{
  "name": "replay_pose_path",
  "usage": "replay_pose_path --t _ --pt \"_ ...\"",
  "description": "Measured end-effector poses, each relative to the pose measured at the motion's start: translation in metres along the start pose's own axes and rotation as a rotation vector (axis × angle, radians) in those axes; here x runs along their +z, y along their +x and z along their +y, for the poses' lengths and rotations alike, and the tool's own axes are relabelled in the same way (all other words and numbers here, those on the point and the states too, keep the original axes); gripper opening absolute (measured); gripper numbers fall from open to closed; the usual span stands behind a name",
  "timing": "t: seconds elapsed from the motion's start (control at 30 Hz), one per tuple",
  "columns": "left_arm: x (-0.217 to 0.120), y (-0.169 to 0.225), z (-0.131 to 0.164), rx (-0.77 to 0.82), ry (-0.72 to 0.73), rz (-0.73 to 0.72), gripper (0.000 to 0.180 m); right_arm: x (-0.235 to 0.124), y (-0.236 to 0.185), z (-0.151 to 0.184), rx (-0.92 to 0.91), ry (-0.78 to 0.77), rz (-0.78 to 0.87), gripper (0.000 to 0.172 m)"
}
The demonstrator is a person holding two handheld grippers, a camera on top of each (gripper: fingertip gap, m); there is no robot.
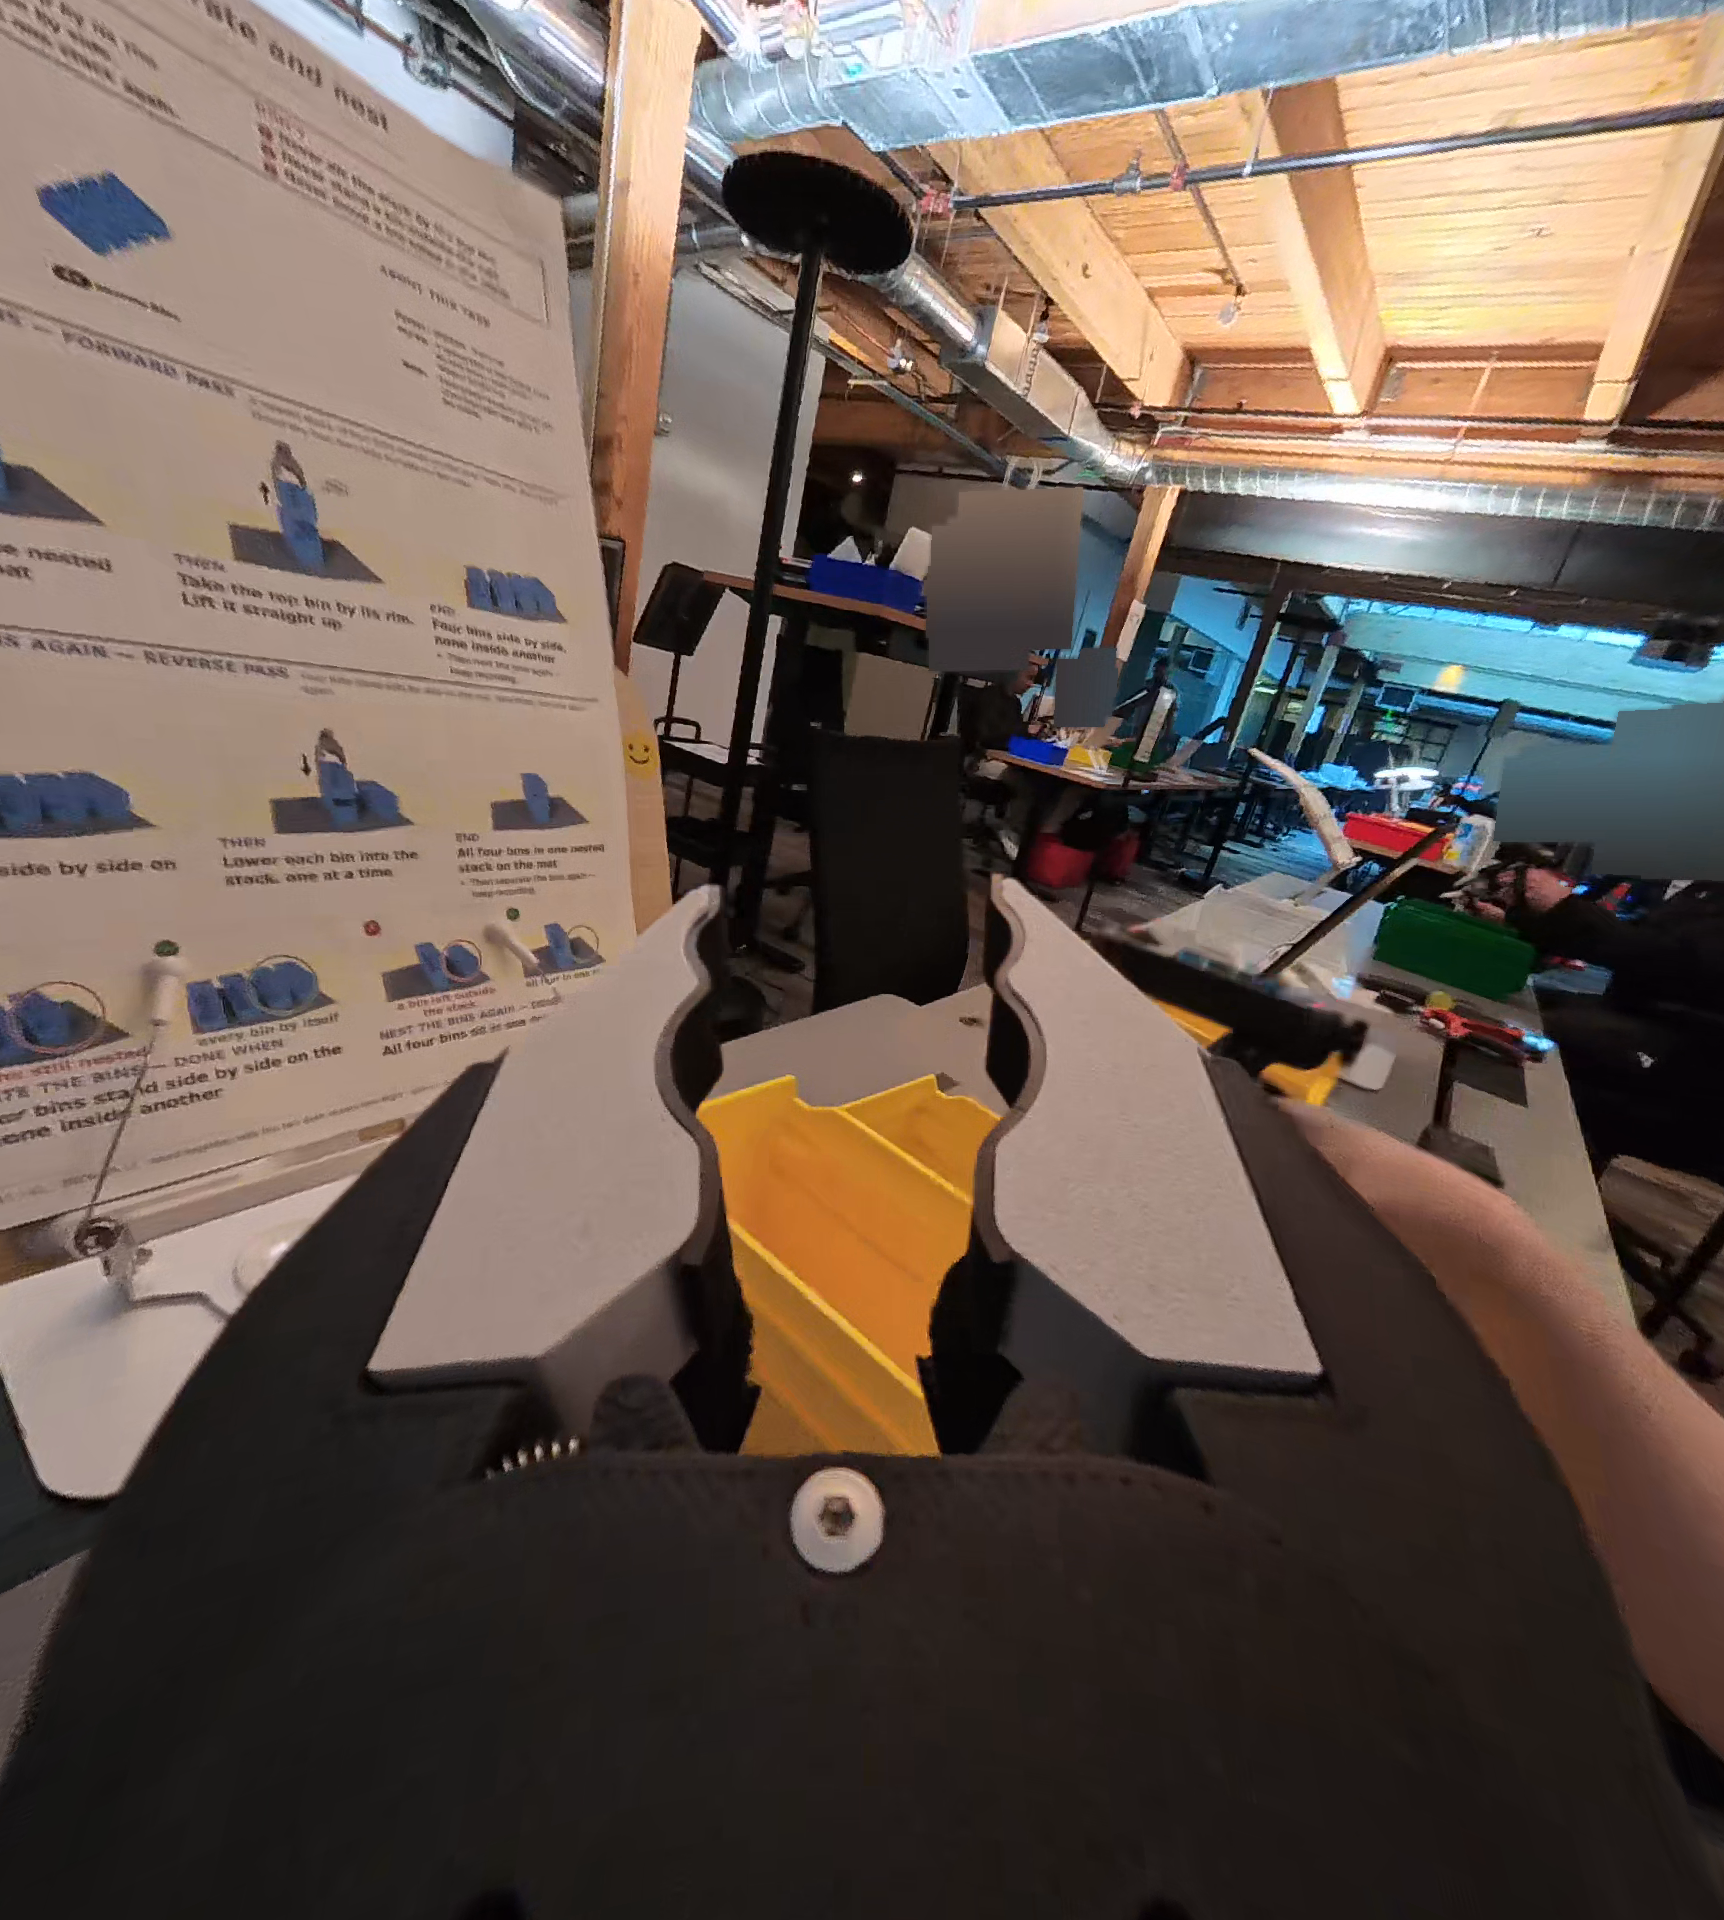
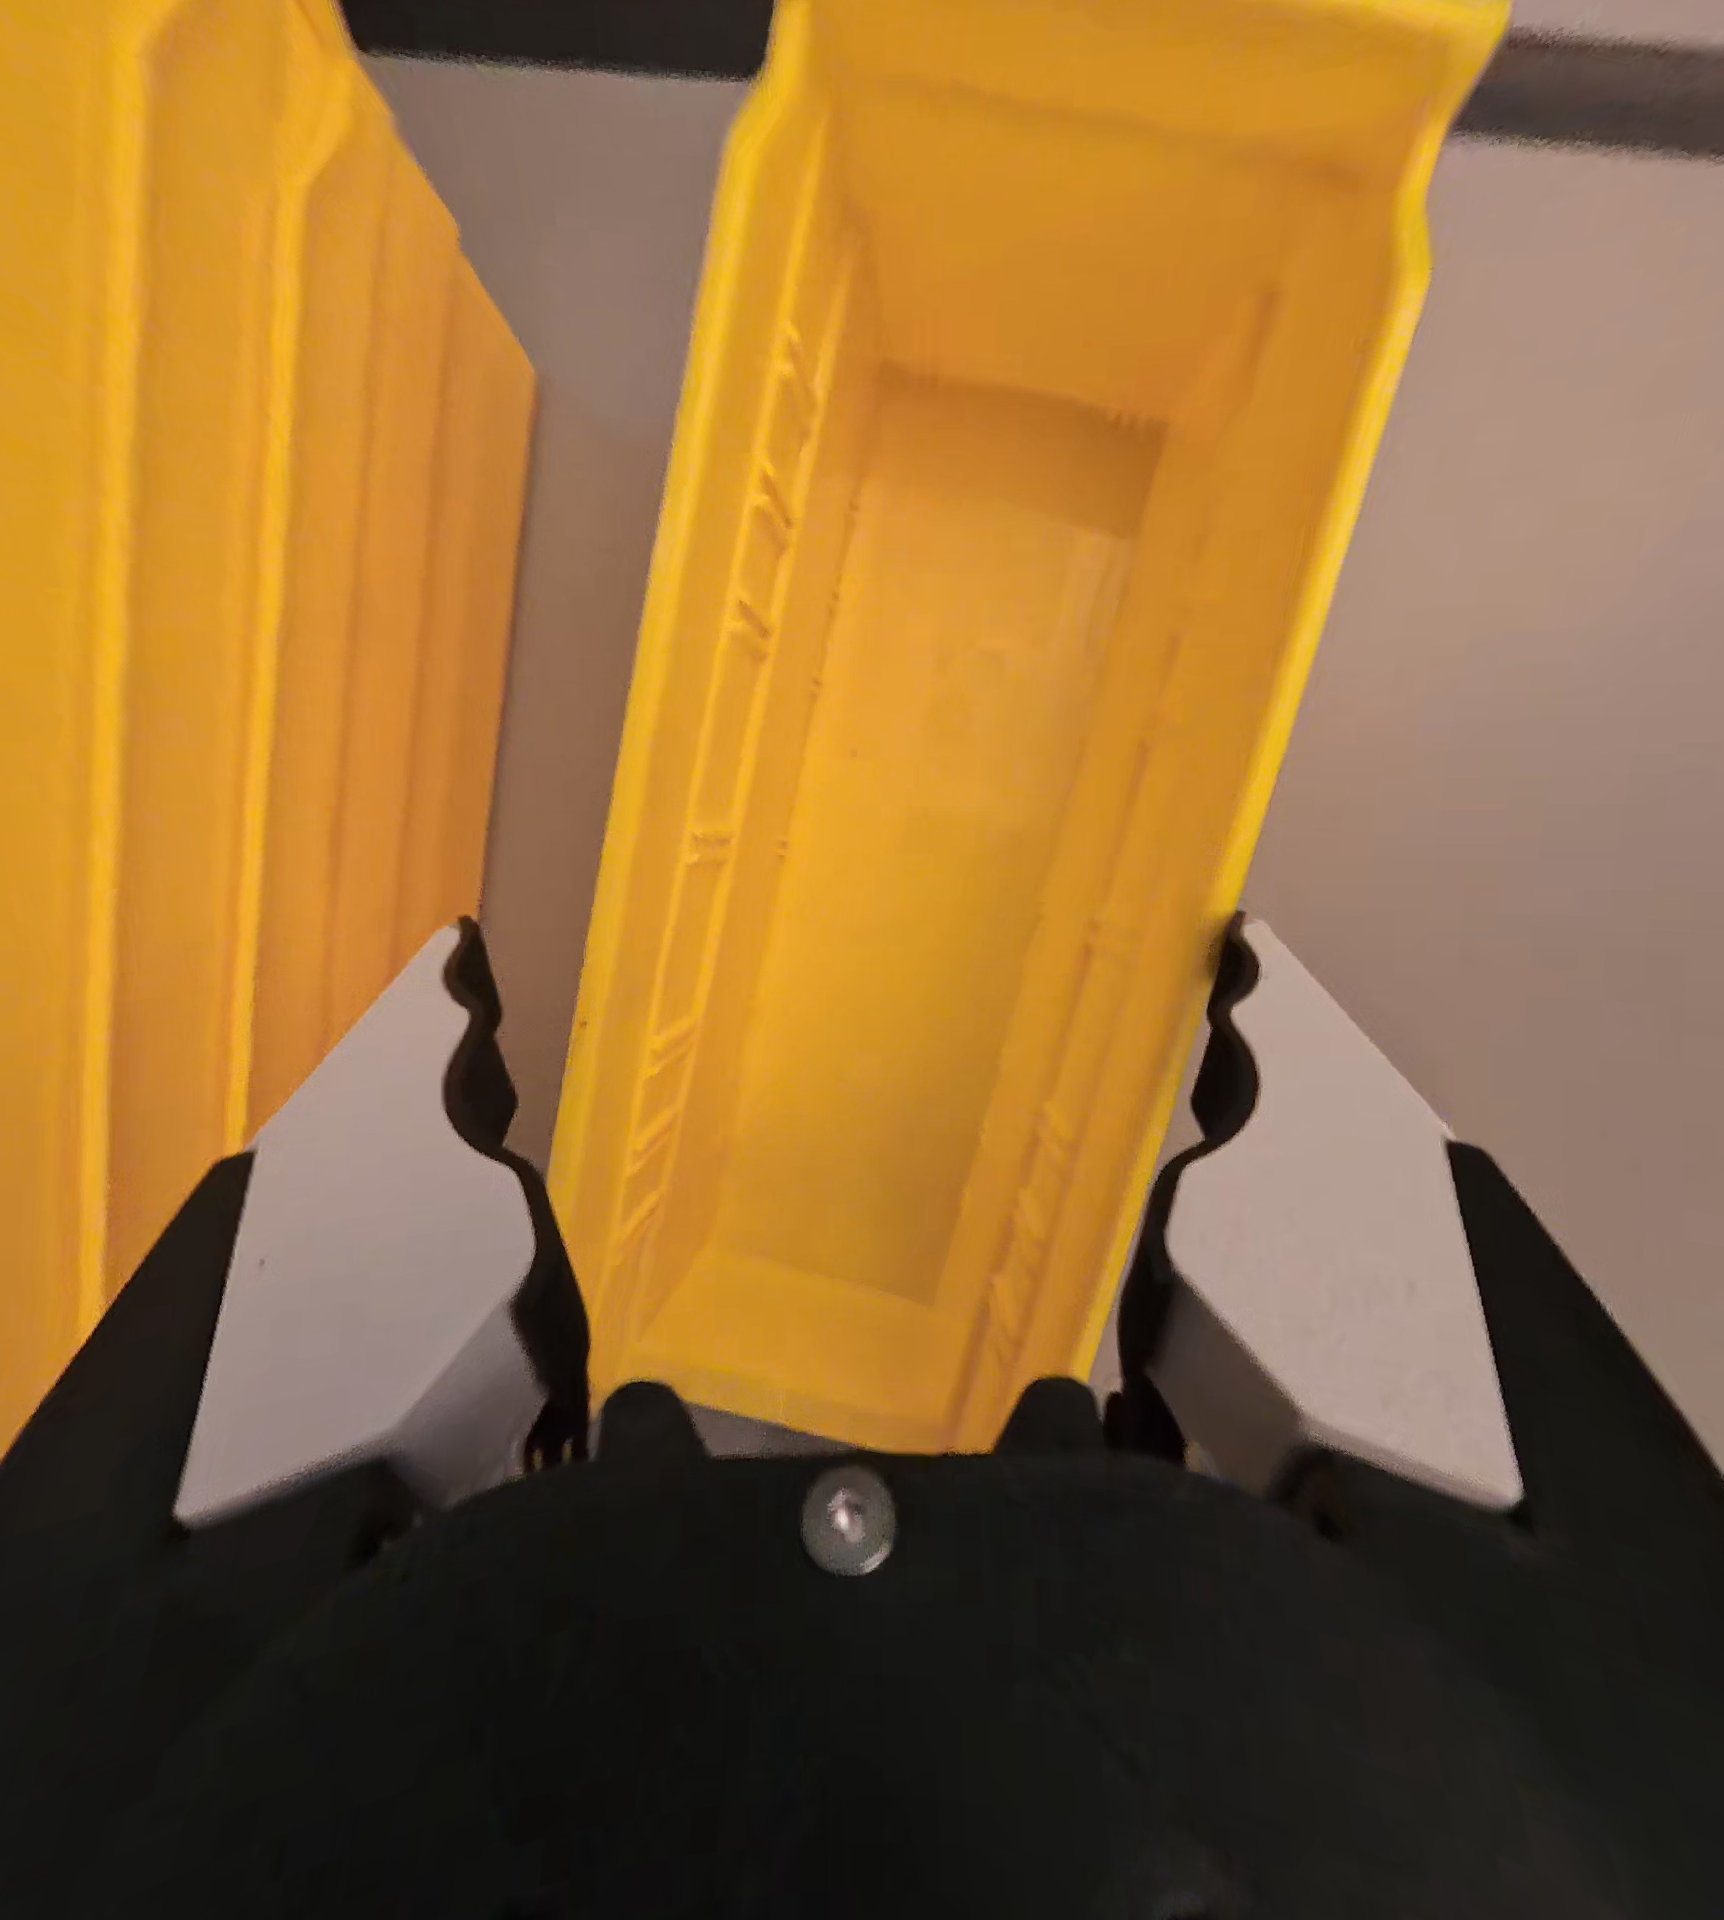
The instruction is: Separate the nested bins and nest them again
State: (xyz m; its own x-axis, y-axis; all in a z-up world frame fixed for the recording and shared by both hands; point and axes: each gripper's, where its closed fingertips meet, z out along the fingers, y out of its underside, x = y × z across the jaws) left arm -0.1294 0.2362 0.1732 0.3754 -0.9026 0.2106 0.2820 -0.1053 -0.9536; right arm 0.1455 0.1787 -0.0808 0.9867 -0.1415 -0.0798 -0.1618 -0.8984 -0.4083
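**Bin lies lengthwise between wide right fingers**

The right gripper stands wide open, looking down into a single yellow bin. The bin sits between the two pads: the right pad is at or just touching the bin's rim, while the left pad stands clear of the near wall, bare table showing in between. So nothing is gripped. The bin's long axis runs forward along the fingers, slightly tilted to the right at its far end; its short width is what the fingers span. Just beside it on the left, apart by a strip of table, stands the stack of other yellow bins, its walls stepped one within another.

The left gripper is part open and holds nothing; its tips point out over the room, with yellow bins below and behind them.

The right gripper is the nearer to the single bin. I judge that the next move turns on that sideways offset.
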Motion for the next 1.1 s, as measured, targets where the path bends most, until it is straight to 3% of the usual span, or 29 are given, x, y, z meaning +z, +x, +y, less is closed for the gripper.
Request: replay_pose_path --t 0.17,0.27,0.33,0.57,0.8,0.93,1.1 --pt "-0.009 0.02 -0.01 -0.092 0.013 0.139 0.043 0.014 0.009 0.004 0.067 -0.123 0.119 0.135" --pt "-0.015 0.022 -0.012 -0.085 -0.005 0.154 0.045 0.025 0.011 0.016 0.098 -0.232 0.119 0.139" --pt "-0.02 0.015 -0.015 -0.063 -0.018 0.111 0.055 0.023 0.012 0.016 0.106 -0.247 0.106 0.129" --pt "-0.048 0.004 -0.04 -0.062 0.06 0.103 0.056 0.006 0.018 0.038 0.125 -0.406 0.051 0.109" --pt "-0.058 -0.006 -0.044 -0.09 0.058 0.105 0.054 -0.054 0.029 0.05 0.199 -0.431 0.061 0.108" --pt "-0.057 -0.005 -0.039 -0.12 0.034 0.113 0.054 -0.109 0.018 0.025 0.168 -0.374 0.13 0.108" --pt "-0.056 -0.007 -0.035 -0.127 0.006 0.094 0.054 -0.155 -0.039 -0.015 0.105 -0.272 0.088 0.108"
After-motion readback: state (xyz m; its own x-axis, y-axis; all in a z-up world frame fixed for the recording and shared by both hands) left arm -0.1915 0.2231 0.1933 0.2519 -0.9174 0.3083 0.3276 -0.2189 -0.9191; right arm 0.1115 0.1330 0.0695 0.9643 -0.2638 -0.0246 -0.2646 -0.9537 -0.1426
